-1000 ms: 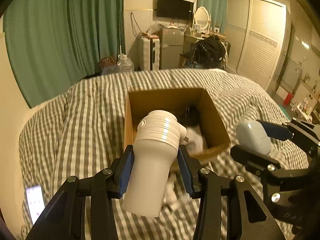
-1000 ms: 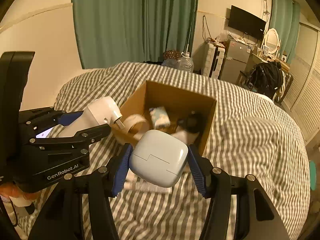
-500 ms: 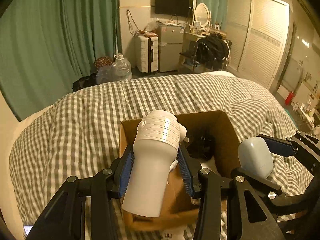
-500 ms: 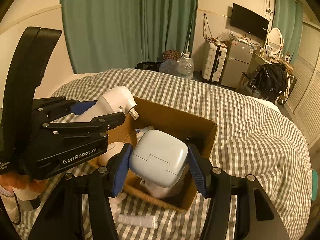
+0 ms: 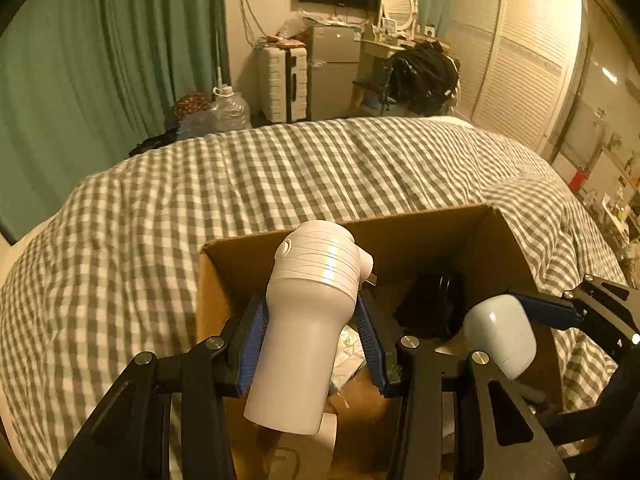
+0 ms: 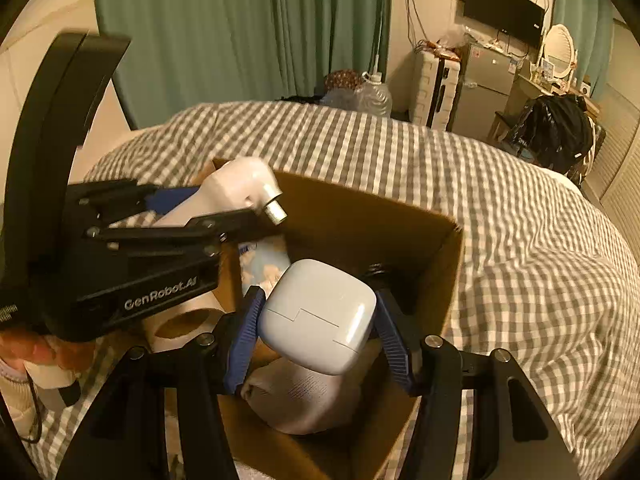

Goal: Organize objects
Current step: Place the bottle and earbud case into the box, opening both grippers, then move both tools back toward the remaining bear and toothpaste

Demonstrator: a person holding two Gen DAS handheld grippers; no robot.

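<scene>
Both tongs hang over the box [image 5: 516, 248]: left tongs [image 5: 310, 336] pinch the white bottle [image 5: 308, 328], right tongs [image 6: 318, 330] pinch the blue case [image 6: 316, 316]. Next, lower and let go.

Left gripper [image 5: 310, 334] clamping white plastic bottle [image 5: 306, 332] over open cardboard box [image 5: 420, 236] sitting on checkered bedspread [image 5: 240, 184]; right gripper [image 5: 516, 332] holding pale blue case [image 5: 500, 336] alongside.

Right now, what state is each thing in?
Left claw: shut on the white nozzle, above the box.
Right claw: shut on the earbud case, lid closed, above the box.
Cardboard box: open-topped, partly filled.
Tape roll: lying in the box.
</scene>
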